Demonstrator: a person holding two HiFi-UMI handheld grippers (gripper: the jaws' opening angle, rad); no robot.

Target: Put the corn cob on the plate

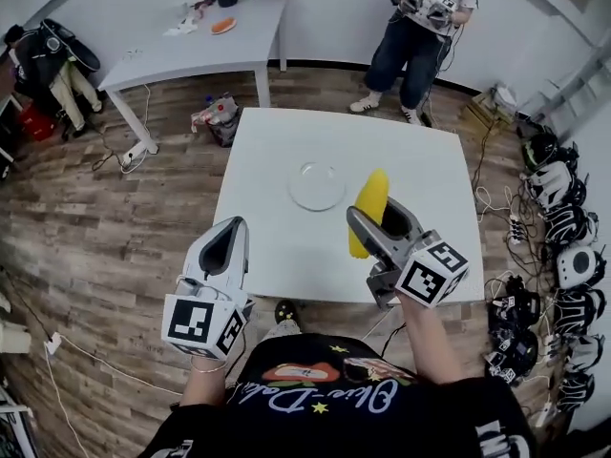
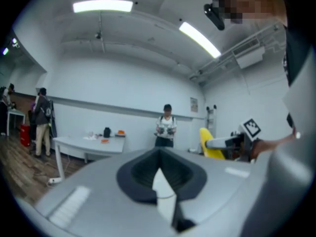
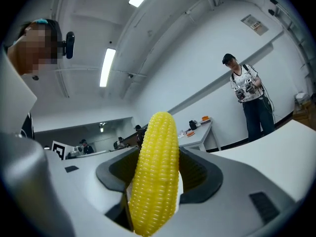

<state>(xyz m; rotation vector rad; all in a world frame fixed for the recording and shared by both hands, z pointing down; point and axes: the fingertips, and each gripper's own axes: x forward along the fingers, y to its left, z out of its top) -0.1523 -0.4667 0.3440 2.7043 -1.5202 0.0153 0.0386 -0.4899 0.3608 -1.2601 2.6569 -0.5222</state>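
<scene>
A yellow corn cob (image 1: 369, 206) is held up above the white table (image 1: 286, 246), its tip pointing away from me, just right of the clear glass plate (image 1: 318, 185). My right gripper (image 1: 378, 221) is shut on the cob's near half. In the right gripper view the corn cob (image 3: 156, 167) stands upright between the jaws and hides the pads. My left gripper (image 1: 227, 239) hovers over the table's front left edge, shut and holding nothing; its closed jaws (image 2: 162, 184) meet in the left gripper view, where the corn cob (image 2: 209, 142) shows off to the right.
A person (image 1: 427, 27) stands beyond the table holding grippers. At the back left is a grey table (image 1: 191, 51) with small items on it, and a bag (image 1: 218, 117) lies on the floor. Helmets and cables (image 1: 558, 227) line the right wall.
</scene>
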